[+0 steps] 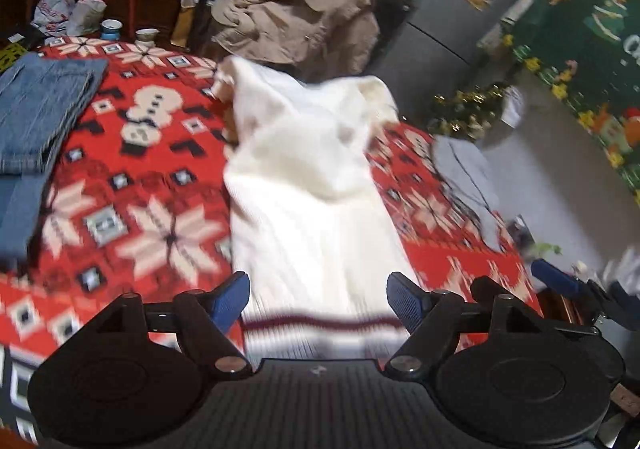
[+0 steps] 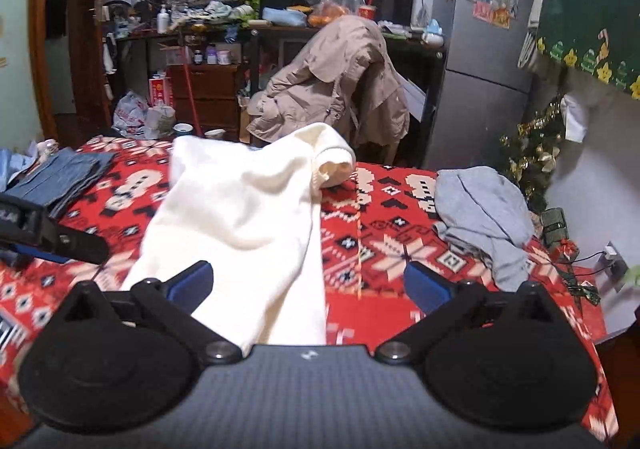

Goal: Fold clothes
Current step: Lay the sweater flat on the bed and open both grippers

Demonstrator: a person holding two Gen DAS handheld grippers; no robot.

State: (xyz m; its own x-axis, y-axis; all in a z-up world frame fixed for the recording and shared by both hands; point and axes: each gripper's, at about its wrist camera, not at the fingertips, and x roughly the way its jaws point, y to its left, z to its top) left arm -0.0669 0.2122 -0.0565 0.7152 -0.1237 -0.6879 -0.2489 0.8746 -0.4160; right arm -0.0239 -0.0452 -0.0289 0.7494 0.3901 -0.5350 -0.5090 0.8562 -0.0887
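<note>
Both grippers wide apart, white sweater btwn, jeans left, grey garment right

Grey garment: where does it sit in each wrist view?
Left wrist view: grey garment lies crumpled at right of centre, on the red cloth's far right edge.
Right wrist view: it lies right of centre, beyond the open fingers.
Shared landmark: the beige jacket behind the table.
</note>
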